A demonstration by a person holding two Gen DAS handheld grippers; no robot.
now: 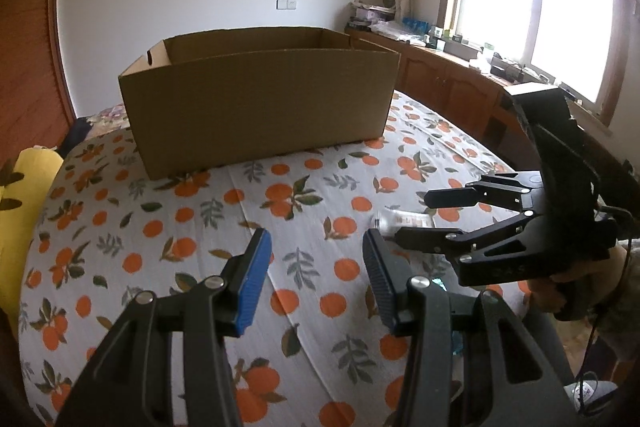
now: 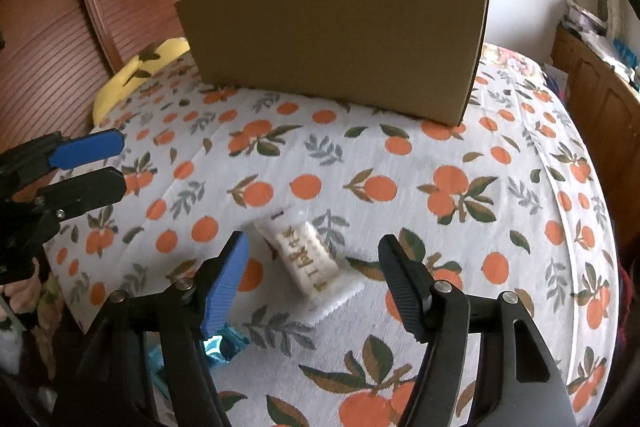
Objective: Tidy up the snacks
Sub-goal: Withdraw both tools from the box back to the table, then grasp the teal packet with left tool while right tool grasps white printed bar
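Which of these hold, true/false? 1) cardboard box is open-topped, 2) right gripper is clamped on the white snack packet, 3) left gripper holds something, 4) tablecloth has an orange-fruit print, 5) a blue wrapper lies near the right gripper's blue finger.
1) True. The cardboard box has no lid; its inside walls show.
2) False. The right gripper stands open around the white snack packet, which lies flat on the tablecloth; the pads do not touch it.
3) False. The left gripper is open with only cloth showing between its fingers.
4) True.
5) True. A shiny blue wrapper lies just below that finger.
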